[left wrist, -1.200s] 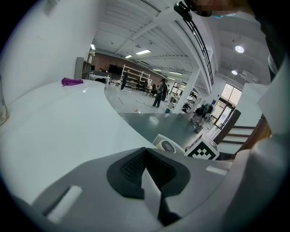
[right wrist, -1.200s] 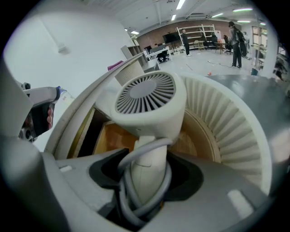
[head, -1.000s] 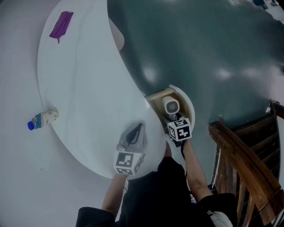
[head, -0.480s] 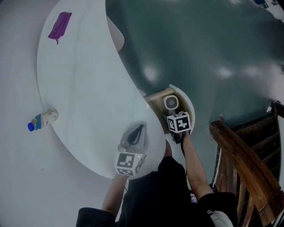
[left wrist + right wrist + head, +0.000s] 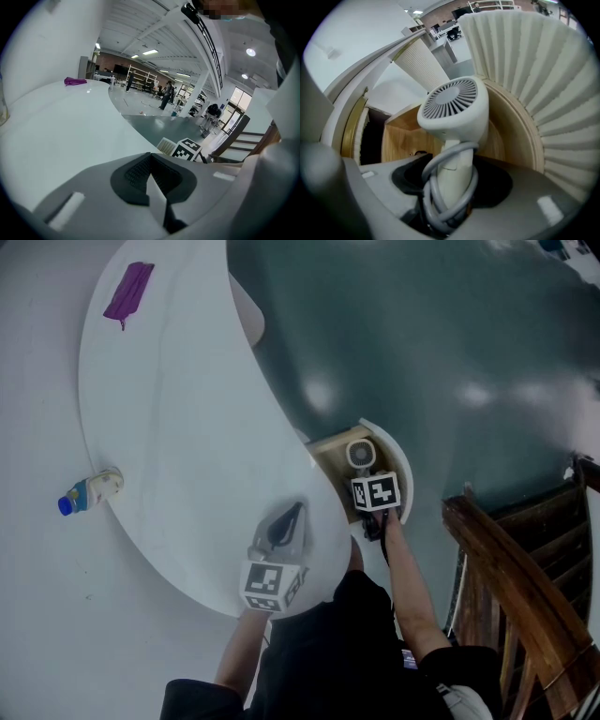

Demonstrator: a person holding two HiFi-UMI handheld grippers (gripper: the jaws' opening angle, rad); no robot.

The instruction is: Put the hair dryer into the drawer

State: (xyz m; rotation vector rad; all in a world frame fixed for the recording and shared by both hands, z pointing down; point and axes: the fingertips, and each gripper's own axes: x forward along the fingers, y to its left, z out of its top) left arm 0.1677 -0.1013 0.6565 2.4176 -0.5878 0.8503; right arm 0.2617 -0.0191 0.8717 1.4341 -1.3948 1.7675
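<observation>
A white hair dryer [image 5: 361, 454] with a grey cord wound round its handle hangs head-first in the open wooden drawer [image 5: 327, 452] under the white curved table [image 5: 178, 427]. My right gripper [image 5: 367, 474] is shut on the handle and points steeply down. In the right gripper view the dryer [image 5: 454, 108] has its grille towards the camera, with its handle between the jaws of my right gripper [image 5: 452, 183] and the drawer's wooden floor [image 5: 401, 136] behind it. My left gripper [image 5: 289, 517] hovers over the table's near edge, shut and holding nothing; the left gripper [image 5: 152, 180] shows its pads meeting.
A purple pouch [image 5: 129, 292] lies at the table's far end. A bottle with a blue cap [image 5: 89, 493] lies by the left rim. A wooden stair rail [image 5: 506, 559] runs at the right. The drawer's ribbed white front [image 5: 543, 79] curves round the dryer.
My right gripper has sunk a little with the hair dryer, lowering it further into the drawer, and it has rolled slightly. The left gripper has not moved.
</observation>
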